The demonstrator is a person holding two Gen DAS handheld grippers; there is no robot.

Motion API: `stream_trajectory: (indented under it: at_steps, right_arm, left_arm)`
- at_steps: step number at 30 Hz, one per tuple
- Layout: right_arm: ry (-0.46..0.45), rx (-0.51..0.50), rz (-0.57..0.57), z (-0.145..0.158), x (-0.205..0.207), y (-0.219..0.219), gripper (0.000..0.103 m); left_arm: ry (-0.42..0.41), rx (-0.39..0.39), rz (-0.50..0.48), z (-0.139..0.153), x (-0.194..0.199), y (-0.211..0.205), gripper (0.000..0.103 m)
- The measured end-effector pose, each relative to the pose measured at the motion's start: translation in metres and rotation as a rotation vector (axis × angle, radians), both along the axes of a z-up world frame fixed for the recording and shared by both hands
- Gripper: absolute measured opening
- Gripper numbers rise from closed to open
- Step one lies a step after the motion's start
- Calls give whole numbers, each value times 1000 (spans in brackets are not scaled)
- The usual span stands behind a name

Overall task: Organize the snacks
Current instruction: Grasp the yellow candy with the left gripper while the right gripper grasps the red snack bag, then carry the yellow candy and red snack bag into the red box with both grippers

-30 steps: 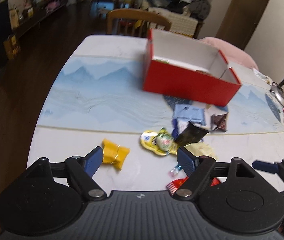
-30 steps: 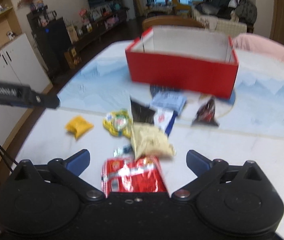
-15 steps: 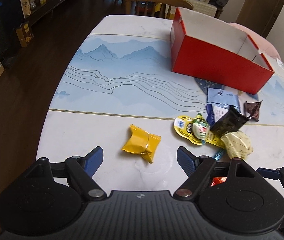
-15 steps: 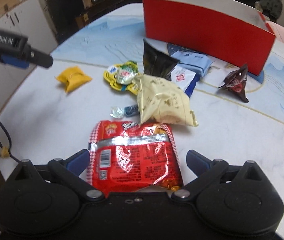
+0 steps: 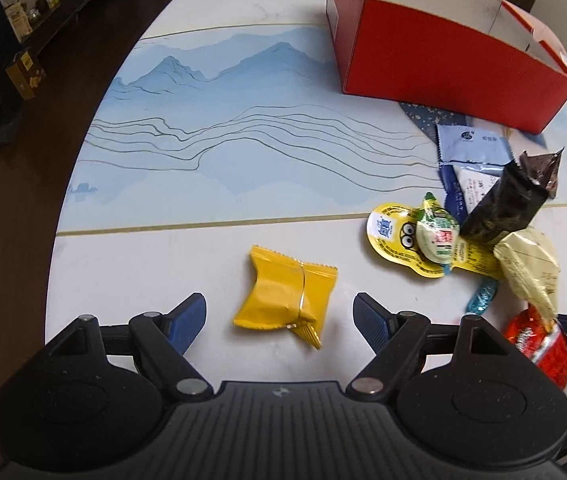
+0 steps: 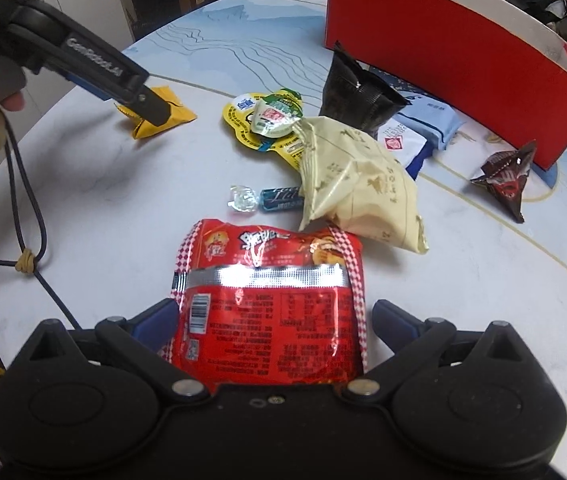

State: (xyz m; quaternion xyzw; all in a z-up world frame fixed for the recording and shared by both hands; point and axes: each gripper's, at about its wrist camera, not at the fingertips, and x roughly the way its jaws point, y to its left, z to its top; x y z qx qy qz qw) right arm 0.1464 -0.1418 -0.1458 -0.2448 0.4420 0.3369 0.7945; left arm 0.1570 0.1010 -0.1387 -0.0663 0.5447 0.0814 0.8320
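Approach phase of a two-handed pick, with nothing yet lifted. Left gripper (image 5: 279,312) is tilted steeply down over the yellow packet (image 5: 286,298), its fingers (image 5: 187,314) spread wide and the packet lying between them on the white worktop (image 5: 143,264), untouched by either pad. Right gripper (image 6: 273,320) is in the same posture over the red snack bag (image 6: 269,300): fingers spread, one on each side of the bag, with no visible squeeze on the foil. The bag's far edge runs under a cream pouch (image 6: 357,192). Remaining snacks, among them a black pouch (image 6: 357,90), a yellow jelly pack (image 6: 261,118) and a small blue candy (image 6: 281,199), lie loose in front of the red box (image 6: 443,52), the likely destination, which stands open at the far side. Next move, as judged: lower each gripper slightly, close on its packet, lift clear, then carry to the box; the red bag should be drawn free without dragging the cream pouch.
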Motion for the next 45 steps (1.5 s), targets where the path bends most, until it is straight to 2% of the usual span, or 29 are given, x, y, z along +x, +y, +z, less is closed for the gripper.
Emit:
stream_trajectory:
  at_steps: [4,9,11,14,19,22,25,27,45]
  right_arm:
    - [4,9,11,-1,3,2,103]
    - [-13,8,34,-1,0,4,101]
    - [-21,7,43,0,-3,4,100]
    - [-35,3,58,-1,-7,5,98]
    - [-38,5,54,1,-6,5,94]
    - [-36,13,49,3,-7,4,91]
    - [-35,21,42,4,-7,2,88]
    - [-30,38,31,7,-7,1,81]
    - [-34,123,-97,39,-33,-21,79]
  left_arm:
    - [38,8,-27,-9,9,0,81]
    - [48,22,-28,-13,11,1,79]
    - [58,33,-38,-16,11,-1,73]
    - [54,27,-36,-15,11,0,72]
    - [44,25,-58,-13,11,-4,53]
    - [34,41,-61,-12,9,-7,47]
    - [23,58,-41,-11,5,-4,46]
    - [21,53,-29,-11,2,-3,46]
    - [-30,-14,15,4,-42,-1,45]
